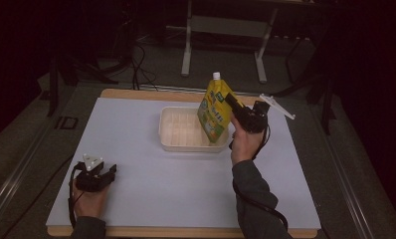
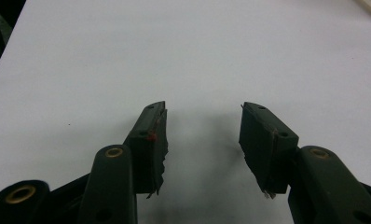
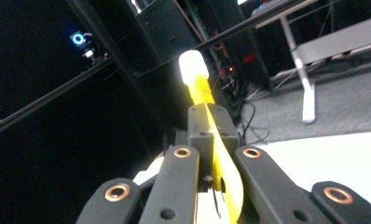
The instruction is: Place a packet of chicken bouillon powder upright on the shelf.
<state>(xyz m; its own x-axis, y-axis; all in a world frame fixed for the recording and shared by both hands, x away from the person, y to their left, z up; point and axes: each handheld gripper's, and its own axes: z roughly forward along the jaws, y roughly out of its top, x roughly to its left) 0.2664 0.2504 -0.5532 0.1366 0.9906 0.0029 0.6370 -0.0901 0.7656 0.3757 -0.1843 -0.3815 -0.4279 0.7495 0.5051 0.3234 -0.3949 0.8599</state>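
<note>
The table, under a pale sheet with a wooden edge showing at top and bottom, took up the middle of the high view, dark floor on every side. A metal stand stood on the floor at the top centre of that view, and showed again at the upper right of the right gripper view.

A white tray sat just right of the frame's centre, its ribbed floor bare on the left half.

The pouch, yellow with a green lower label and a white cap, hung at the tray's right end, tilted so the cap leaned to the upper right. Its bottom corner was at or just above the tray floor; whether it touched could not be told.

The right gripper, held up by a hand and grey sleeve right of centre, was clenched on the pouch's upper right edge. In the right gripper view the jaws pressed on the yellow film, with the cap above them.

The left gripper lay low at the lower left of the high view, on or just over the sheet. In the left gripper view its jaws stood released, well apart, with bare sheet between the pads.
</note>
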